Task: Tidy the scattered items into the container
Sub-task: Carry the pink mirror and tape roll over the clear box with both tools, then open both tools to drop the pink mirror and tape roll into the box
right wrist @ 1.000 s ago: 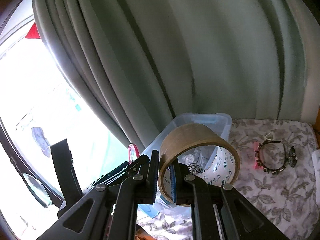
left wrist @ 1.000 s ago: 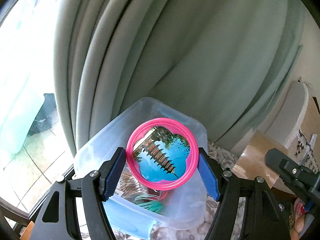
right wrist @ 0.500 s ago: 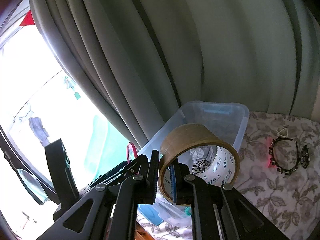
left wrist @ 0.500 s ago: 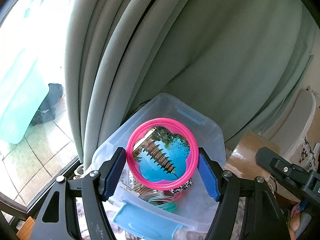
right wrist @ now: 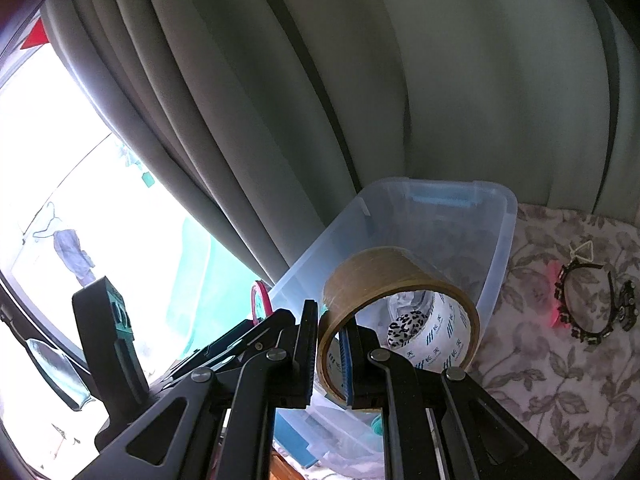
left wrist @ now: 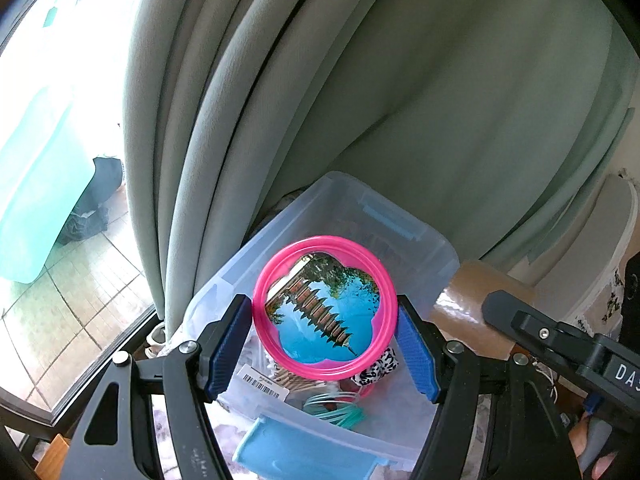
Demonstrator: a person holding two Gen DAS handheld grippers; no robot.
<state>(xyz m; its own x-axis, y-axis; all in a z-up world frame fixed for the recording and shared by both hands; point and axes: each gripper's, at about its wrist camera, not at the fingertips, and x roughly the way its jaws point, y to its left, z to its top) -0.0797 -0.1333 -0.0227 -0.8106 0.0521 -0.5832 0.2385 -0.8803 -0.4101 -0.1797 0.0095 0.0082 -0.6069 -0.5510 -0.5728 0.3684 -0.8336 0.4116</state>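
While left claw (left wrist: 325,354) clamps round pink mirror (left wrist: 325,308), right claw (right wrist: 329,354) pinches glossy tape roll (right wrist: 396,304).

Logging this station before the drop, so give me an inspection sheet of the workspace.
Surface: floral tablecloth.
Job's things: clear plastic bin already holding small items; pink-rimmed mirror and brown tape roll both held near or over the bin.
Clutter: beaded headband lies on the cloth beside the bin.
Grippers: left hand-held gripper clamps the mirror; right hand-held gripper pinches the roll's wall.
Cables: nothing seen.
Surroundings: grey-green curtain, bright window.
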